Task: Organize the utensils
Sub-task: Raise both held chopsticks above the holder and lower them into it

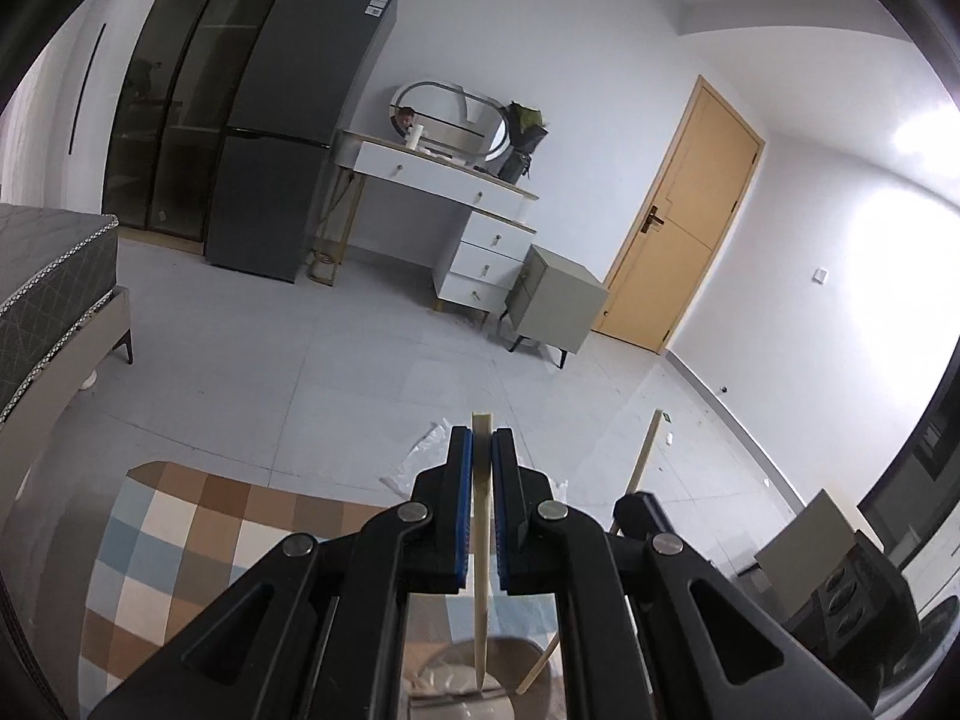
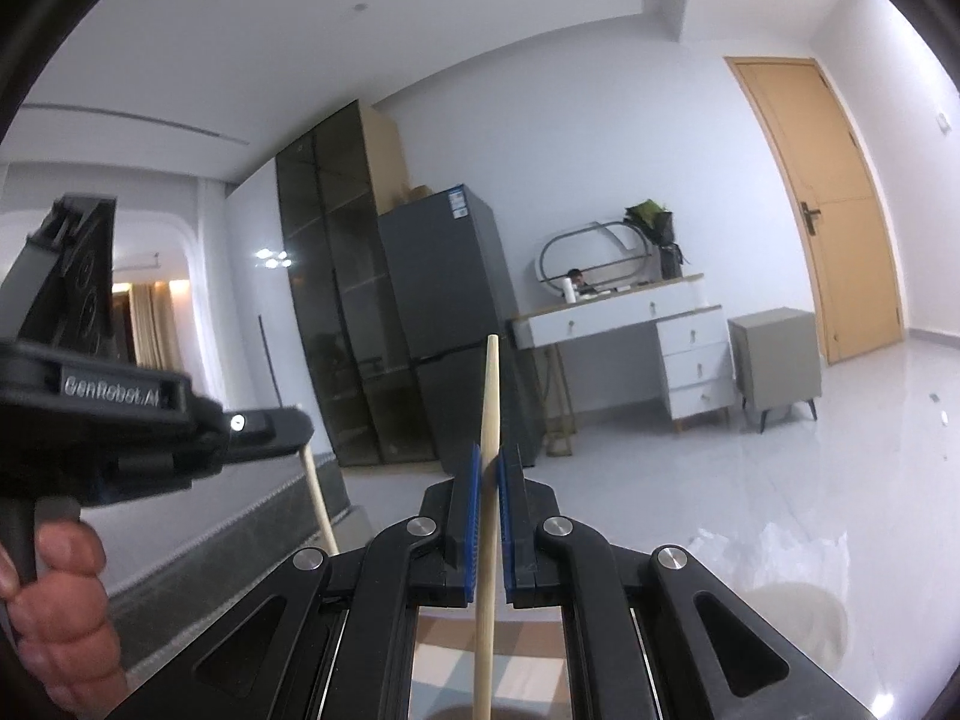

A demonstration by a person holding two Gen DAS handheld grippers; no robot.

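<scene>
My left gripper [image 1: 481, 450] is shut on a flat pale wooden utensil [image 1: 481, 546] that sticks up past the blue pads and runs down into a round container [image 1: 528, 660] at the bottom edge. My right gripper [image 2: 491, 468] is shut on a round wooden chopstick [image 2: 489, 420], held upright. The right gripper [image 1: 645, 510] and its stick [image 1: 645, 456] also show in the left wrist view, to the right. The left gripper [image 2: 273, 423] with its utensil [image 2: 318, 498] shows in the right wrist view, at left, held by a hand.
A checkered rug [image 1: 198, 540] lies below on the grey tiled floor [image 1: 360, 360]. A bed [image 1: 48, 276] is at left. A fridge [image 1: 288, 138], a white dresser [image 1: 456, 210], a grey cabinet [image 1: 558, 300] and a door [image 1: 684, 222] stand far behind.
</scene>
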